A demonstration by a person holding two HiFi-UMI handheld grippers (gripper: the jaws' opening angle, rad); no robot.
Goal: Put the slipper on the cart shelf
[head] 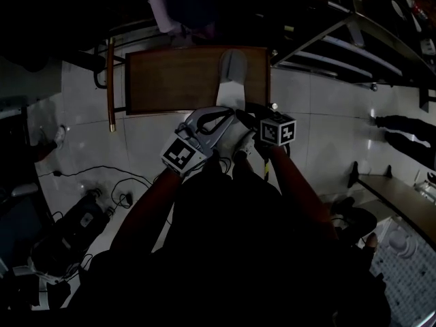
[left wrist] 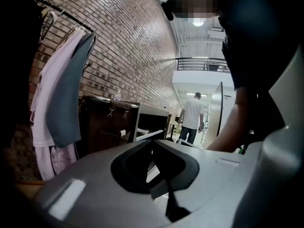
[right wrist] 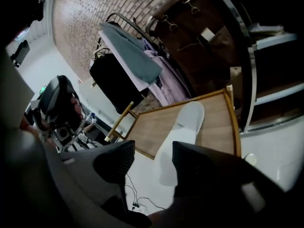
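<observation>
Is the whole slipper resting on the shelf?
No: the slipper overhangs the shelf edge, with its near end out over the white floor.

Dim, murky frames (fisheye-bent edges)

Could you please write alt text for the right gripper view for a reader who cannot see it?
A white slipper lies lengthwise on a wooden cart shelf, its near end overhanging the edge, seen between the open jaws of the right gripper. Behind, clothes hang before a brick wall.
</observation>
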